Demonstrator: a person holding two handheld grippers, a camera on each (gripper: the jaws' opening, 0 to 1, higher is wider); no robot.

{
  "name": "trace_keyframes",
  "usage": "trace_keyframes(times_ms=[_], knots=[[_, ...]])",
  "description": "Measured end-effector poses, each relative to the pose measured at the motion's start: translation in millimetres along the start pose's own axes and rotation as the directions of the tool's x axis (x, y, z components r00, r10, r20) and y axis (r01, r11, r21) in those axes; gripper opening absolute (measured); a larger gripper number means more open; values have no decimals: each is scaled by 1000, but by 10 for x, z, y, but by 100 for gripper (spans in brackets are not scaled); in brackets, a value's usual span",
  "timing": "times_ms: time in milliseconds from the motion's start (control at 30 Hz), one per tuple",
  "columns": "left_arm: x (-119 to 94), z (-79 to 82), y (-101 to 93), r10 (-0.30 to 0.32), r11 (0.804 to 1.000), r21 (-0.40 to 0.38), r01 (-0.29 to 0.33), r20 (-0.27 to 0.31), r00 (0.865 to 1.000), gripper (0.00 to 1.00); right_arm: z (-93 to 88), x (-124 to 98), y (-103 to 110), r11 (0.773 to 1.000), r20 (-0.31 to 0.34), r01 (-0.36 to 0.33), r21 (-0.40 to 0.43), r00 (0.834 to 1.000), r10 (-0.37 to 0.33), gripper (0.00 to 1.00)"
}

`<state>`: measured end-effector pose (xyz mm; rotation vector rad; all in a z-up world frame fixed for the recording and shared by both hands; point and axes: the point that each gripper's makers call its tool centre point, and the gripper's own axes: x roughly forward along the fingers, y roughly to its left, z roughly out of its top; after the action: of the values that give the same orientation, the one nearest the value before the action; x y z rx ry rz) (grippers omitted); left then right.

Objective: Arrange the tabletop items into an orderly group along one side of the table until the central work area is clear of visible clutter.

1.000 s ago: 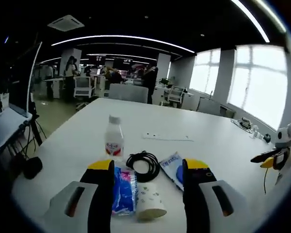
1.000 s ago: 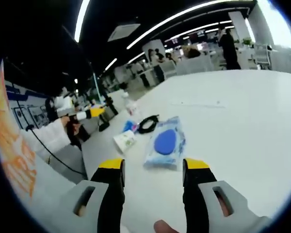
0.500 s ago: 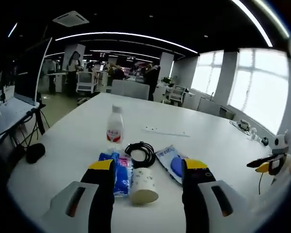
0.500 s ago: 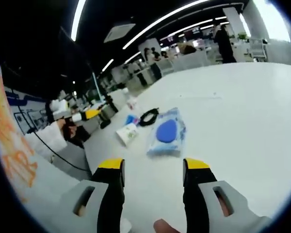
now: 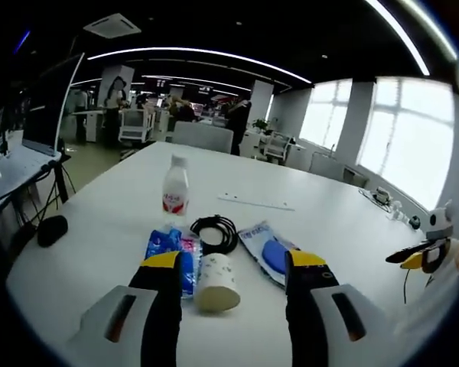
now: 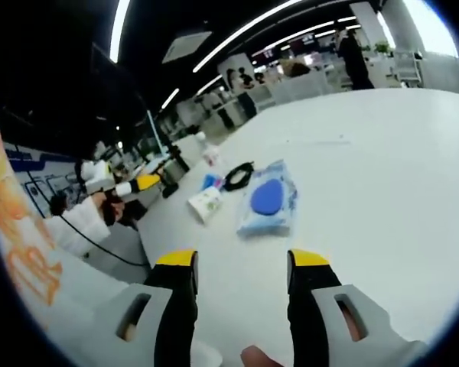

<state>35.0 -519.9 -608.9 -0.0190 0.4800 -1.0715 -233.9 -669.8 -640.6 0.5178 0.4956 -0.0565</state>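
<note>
On the white table point(image 5: 99, 222) lie a paper cup point(image 5: 216, 281) on its side, a blue and pink packet point(image 5: 171, 252), a coiled black cable point(image 5: 216, 232), a wipes pack with a blue lid point(image 5: 266, 251) and an upright small bottle point(image 5: 175, 191). My left gripper point(image 5: 233, 267) is open, just above the cup, its jaws either side of it. My right gripper point(image 6: 239, 264) is open over bare table, short of the wipes pack point(image 6: 268, 200). Beyond it are the cup point(image 6: 204, 204), cable point(image 6: 238, 175), packet point(image 6: 210, 182) and bottle point(image 6: 209, 152). The left gripper point(image 6: 141, 183) shows at the left, the right gripper point(image 5: 417, 254) at the right.
A black mouse point(image 5: 52, 229) sits near the table's left edge. A thin white strip point(image 5: 256, 203) lies farther back. A monitor point(image 5: 50, 107) stands on a desk at the left. Chairs and people are in the office behind. A sleeve point(image 6: 73, 229) shows at the left.
Both views have drawn back a little from the items. The cup now lies farther ahead between my left jaws. Nothing on the table has moved.
</note>
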Motion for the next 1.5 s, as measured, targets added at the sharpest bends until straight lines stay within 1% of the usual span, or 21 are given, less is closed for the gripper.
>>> trace_keyframes(times_ms=[133,200,333,433,500,600,667,733,767,833,900,967,1000,1033,1067,1100,1200,1300,1367,1433,1500], knots=[[78,18,-25,-13,1000,-8,13,-8,1000,51,7,18,-36,999,-12,-2,37,1000,2,44],[119,-11,-56,-10,1000,19,11,-36,999,51,20,37,-46,999,-17,1,47,1000,0,44],[203,-48,-162,-24,998,55,27,-69,997,49,27,75,-50,998,-29,7,57,1000,-5,44],[277,-73,-272,-52,996,66,58,-90,995,48,4,117,-57,992,-26,2,125,1000,2,44],[352,-71,-318,-60,995,72,68,-101,993,47,-21,141,-71,990,-31,-2,143,999,7,44],[512,-36,-356,-76,994,73,85,-115,990,46,-59,181,-60,989,-50,-2,149,999,10,44],[633,-16,-359,-73,991,99,87,-138,988,44,-70,219,-45,987,-60,-7,161,998,17,44],[747,-10,-367,-83,986,128,104,-156,984,43,-57,268,-25,981,-58,-18,192,998,30,44],[809,-14,-361,-86,986,130,107,-161,983,43,-55,299,-22,979,-60,-25,202,997,38,44],[945,-31,-342,-82,988,115,106,-192,978,43,-54,345,-33,977,-64,-27,211,997,42,44],[1063,-4,-358,-88,986,124,113,-196,977,43,-57,402,-35,974,-70,-31,223,996,48,43],[1178,-26,-390,-106,980,140,140,-226,968,43,-76,459,-16,970,-81,-42,240,995,63,44],[1225,-49,-409,-119,976,151,159,-243,963,43,-119,494,24,965,-102,-64,254,991,92,44],[1296,-98,-439,-140,967,169,192,-276,951,44,-148,516,42,963,-116,-72,261,988,105,44],[1345,-133,-438,-141,963,180,201,-301,943,44,-194,530,82,956,-136,-79,283,983,121,44],[1396,-151,-430,-137,960,191,204,-315,939,44,-196,578,45,961,-130,-67,268,986,105,44],[1611,-142,-442,-143,951,215,221,-329,934,44,-262,652,87,955,-160,-81,284,978,131,44],[1794,-152,-461,-153,941,235,242,-342,927,44,-299,744,76,951,-187,-80,298,972,141,44],[1891,-194,-462,-148,929,268,255,-363,920,44,-273,822,61,946,-189,-76,317,972,141,44],[1981,-247,-471,-147,924,279,260,-370,917,43,-245,896,28,939,-185,-75,336,972,144,44],[2051,-305,-477,-152,921,280,272,-384,911,43,-225,999,-17,926,-186,-75,370,971,153,43]])
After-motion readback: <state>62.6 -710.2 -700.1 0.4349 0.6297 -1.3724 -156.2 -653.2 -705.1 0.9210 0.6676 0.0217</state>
